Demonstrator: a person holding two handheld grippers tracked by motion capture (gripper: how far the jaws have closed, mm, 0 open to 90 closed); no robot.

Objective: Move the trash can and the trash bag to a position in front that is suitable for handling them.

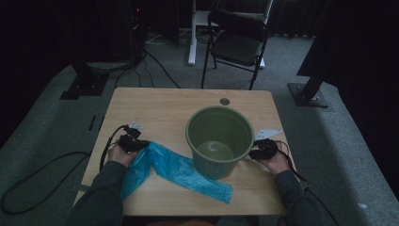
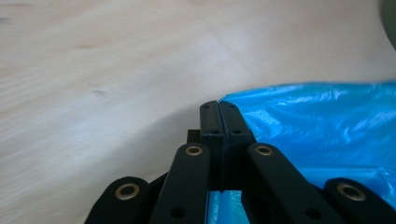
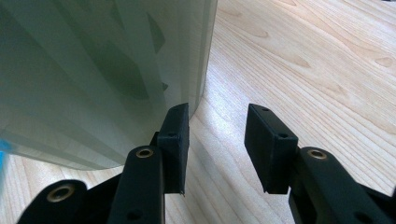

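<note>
Your left gripper (image 1: 133, 142) sits at the upper end of the crumpled blue plastic bag (image 1: 176, 169) on the light wooden table (image 1: 160, 106). Your right gripper (image 1: 261, 149) rests beside the round green plastic bucket (image 1: 219, 141), standing upright mid-table.
</note>
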